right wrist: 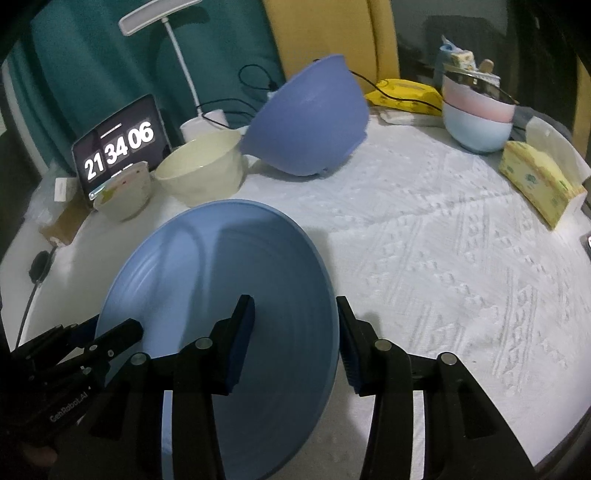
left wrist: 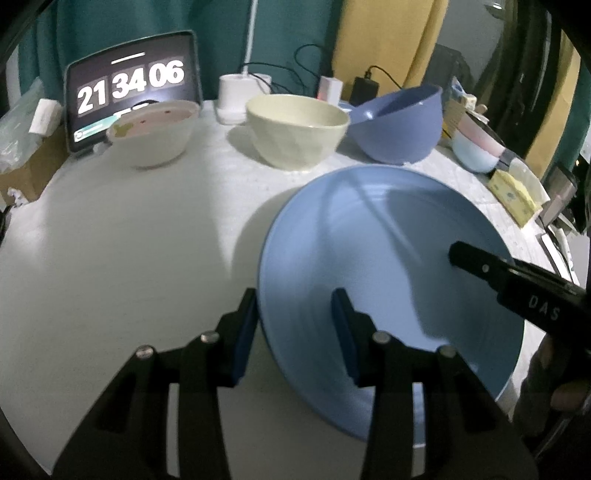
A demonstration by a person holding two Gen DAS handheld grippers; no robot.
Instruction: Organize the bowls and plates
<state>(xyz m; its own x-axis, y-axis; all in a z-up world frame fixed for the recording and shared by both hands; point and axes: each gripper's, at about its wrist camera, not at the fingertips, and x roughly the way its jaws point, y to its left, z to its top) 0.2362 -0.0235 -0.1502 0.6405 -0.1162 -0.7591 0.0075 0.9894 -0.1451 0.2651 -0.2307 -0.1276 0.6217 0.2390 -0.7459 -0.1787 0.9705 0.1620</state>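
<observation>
Fisheye dark swallows the corners in both views, and the tablet (left wrist: 131, 99) at the far left, reading 21 34 06, has its lower screen hidden behind the speckled white bowl (left wrist: 153, 134). The lamp (right wrist: 159, 16) is cut off to a mere stem in the left view. At the far right, the stacked pink and pale blue bowls (right wrist: 478, 118) carry something on top that is too blurred to name, and the yellow packet (right wrist: 539, 181) beside them shows print that cannot be read. Now the grippers: the left gripper (left wrist: 295, 328) straddles the near left rim of the big blue plate (left wrist: 388, 266), one pad under the edge, one over it; the jaws stand part open, and whether the pads truly press is hard to tell. The right gripper (right wrist: 295, 332) does the same on the plate's right rim, one finger inside, one outside, and again contact cannot be confirmed. The plate sits tilted above the white patterned tablecloth (right wrist: 443, 258), near the front between both grippers. Behind it stand the cream bowl (left wrist: 297, 129) and the darker blue bowl (left wrist: 399, 125), which is tipped on its side with its mouth facing left.
</observation>
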